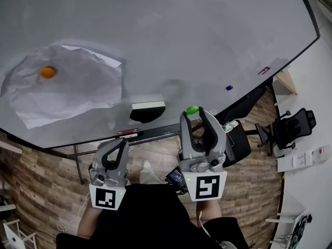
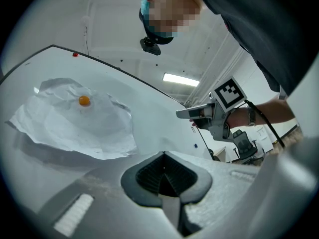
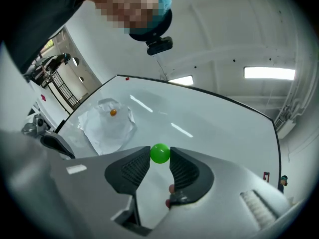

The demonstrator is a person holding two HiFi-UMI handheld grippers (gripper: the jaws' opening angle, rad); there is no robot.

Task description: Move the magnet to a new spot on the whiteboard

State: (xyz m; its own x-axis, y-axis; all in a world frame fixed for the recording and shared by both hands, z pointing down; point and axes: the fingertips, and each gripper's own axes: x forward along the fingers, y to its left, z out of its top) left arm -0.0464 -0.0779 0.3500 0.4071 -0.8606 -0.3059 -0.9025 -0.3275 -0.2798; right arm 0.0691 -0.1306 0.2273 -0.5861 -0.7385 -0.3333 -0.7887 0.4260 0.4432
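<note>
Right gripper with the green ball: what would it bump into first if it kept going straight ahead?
Probably bare whiteboard, clear of the crumpled paper. The green magnet pinched in the right gripper tips would touch first; how far off is unclear.

The right gripper (image 3: 159,156), grey with black ribbed pads, clamps a small glossy green round magnet (image 3: 160,153) between its tips, one pad pressing on each side. Beyond it spreads a large white whiteboard (image 3: 214,128) with a dark frame. A crumpled sheet of white paper (image 3: 107,129) lies towards the board's left with a small orange round magnet (image 3: 113,112) on it, and a tiny red dot (image 3: 127,78) sits at the far edge.
</note>
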